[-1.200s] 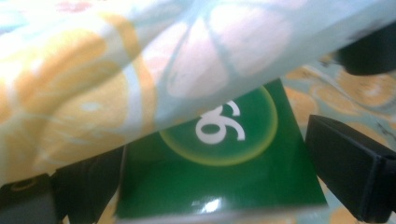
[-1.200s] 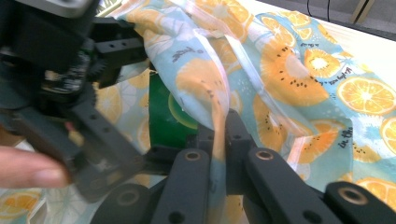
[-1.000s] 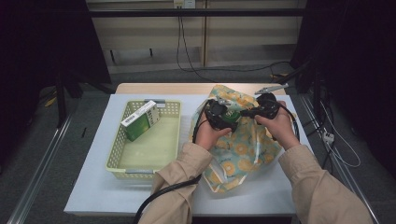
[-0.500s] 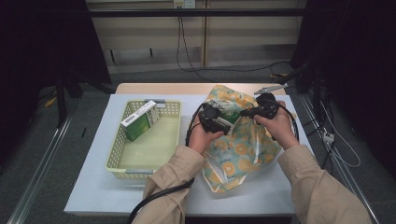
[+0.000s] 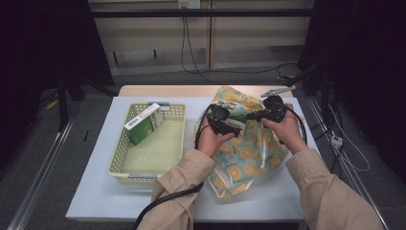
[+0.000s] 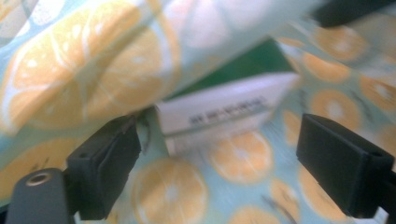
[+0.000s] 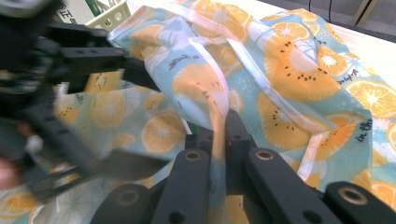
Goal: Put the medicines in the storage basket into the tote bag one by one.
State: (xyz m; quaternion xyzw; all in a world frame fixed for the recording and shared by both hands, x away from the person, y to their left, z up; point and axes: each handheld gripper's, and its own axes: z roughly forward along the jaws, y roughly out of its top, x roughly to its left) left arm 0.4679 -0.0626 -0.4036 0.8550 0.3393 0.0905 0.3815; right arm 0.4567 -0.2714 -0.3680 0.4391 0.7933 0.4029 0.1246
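**Box retrieval from orange-print bag – reach stage**

White table (image 5: 95, 191) in a dark room, cables along the back wall. A pale yellow basket (image 5: 119, 165) sits at table left with one green-and-white box (image 5: 142, 123) leaning in it. To its right lies the orange-print plastic bag (image 5: 253, 148).

Right gripper (image 7: 218, 122): jaws closed flat on the bag's rim, holding the mouth lifted.

Left gripper (image 6: 219, 163): pushed into the bag mouth; jaws have just been opening and stand wide. A second white box (image 6: 224, 114) lies inside the bag, just ahead and between the pads, not pinched.

Judgement: step in hand is the reach for the box in the bag. Next move calls for easing the left gripper forward to straddle the box, closing on its narrow sides clear of the film, while the right keeps the mouth up
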